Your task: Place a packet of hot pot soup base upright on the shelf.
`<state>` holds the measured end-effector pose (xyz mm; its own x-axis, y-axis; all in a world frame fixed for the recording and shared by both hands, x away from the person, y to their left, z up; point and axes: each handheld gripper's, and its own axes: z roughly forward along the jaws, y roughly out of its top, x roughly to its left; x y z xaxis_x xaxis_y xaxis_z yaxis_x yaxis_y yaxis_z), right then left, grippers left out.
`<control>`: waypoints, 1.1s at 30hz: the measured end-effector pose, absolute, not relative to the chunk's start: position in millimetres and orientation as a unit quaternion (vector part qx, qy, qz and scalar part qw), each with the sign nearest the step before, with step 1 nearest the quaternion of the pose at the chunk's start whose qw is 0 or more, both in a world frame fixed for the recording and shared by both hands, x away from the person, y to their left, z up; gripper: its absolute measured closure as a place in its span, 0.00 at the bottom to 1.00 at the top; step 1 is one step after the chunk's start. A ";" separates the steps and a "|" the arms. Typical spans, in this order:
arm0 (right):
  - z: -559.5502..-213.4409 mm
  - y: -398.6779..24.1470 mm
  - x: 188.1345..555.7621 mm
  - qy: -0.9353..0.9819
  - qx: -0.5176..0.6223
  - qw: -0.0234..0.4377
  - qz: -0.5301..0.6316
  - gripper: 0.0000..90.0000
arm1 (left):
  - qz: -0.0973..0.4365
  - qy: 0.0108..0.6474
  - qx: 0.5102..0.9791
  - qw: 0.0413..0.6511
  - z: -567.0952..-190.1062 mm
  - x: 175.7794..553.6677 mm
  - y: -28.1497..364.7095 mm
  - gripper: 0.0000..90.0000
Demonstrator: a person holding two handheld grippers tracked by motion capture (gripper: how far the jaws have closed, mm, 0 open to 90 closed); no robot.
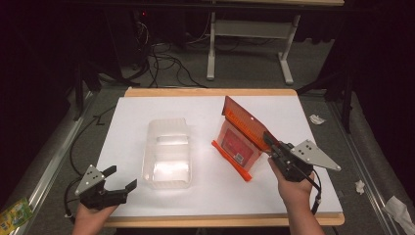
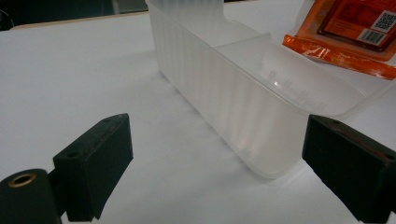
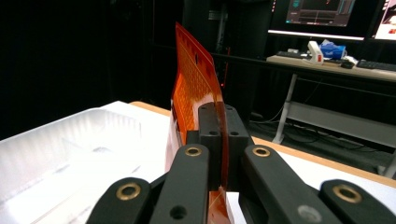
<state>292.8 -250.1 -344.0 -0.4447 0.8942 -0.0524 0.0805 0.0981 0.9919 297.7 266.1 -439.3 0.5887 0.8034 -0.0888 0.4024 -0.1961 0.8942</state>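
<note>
My right gripper (image 1: 269, 142) is shut on the upper edge of an orange plastic package (image 1: 240, 142) with a red label. The package hangs tilted over the white table sheet (image 1: 205, 105), its lower end close to the surface. In the right gripper view the jaws (image 3: 220, 112) pinch the thin orange sheet (image 3: 194, 79), which stands upright above them. A clear plastic container (image 1: 167, 152) sits open left of the package. My left gripper (image 1: 122, 177) rests open near the table's front left corner. In the left gripper view (image 2: 224, 163) its jaws stand wide before the container's near corner (image 2: 233, 93), not touching it.
Crumpled paper scraps lie off the table on the right (image 1: 317, 119) (image 1: 360, 185). A yellow-green packet (image 1: 14, 213) lies at the lower left. A white desk frame (image 1: 249, 29) and cables (image 1: 166, 61) are on the floor beyond the far edge.
</note>
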 end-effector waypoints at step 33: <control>-327.0 -248.2 252.7 0.669 0.291 0.328 0.600 1.00 | 0.211 0.381 0.739 0.515 -426.5 287.8 255.7 0.10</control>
